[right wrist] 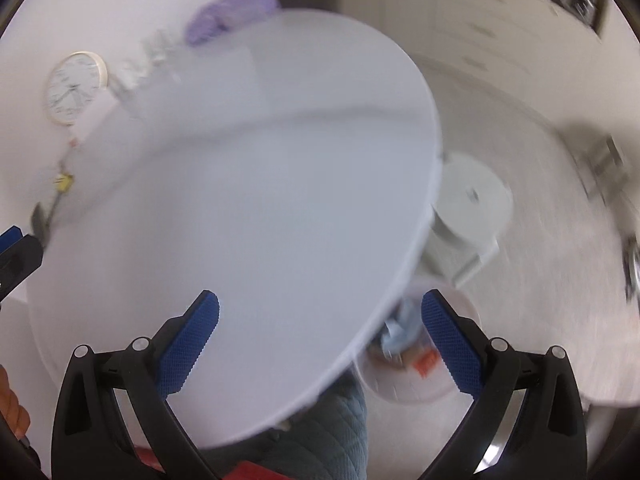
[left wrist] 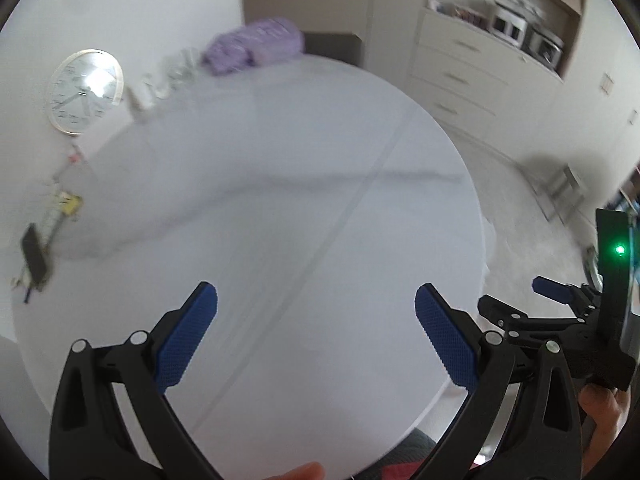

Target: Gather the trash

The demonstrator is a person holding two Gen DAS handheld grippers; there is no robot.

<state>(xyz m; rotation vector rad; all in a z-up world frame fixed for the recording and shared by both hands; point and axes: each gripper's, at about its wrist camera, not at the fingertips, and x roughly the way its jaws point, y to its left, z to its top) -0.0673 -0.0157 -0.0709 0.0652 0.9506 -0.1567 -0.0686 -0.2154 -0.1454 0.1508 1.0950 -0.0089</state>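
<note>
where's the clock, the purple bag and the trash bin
clock (left wrist: pixel 85 91), left wrist view, on the middle of its white face
purple bag (left wrist: pixel 254 45), left wrist view, on its crumpled middle
trash bin (right wrist: pixel 412 356), right wrist view, on the trash inside, beside the round table's edge

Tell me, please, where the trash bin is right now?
In the right wrist view, the bin sits on the floor just below the round table edge, lower right, with paper scraps inside.

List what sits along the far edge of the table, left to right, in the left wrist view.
Dark phone-like object → yellow item → round white clock → blurred clear packaging → purple bag.
</note>
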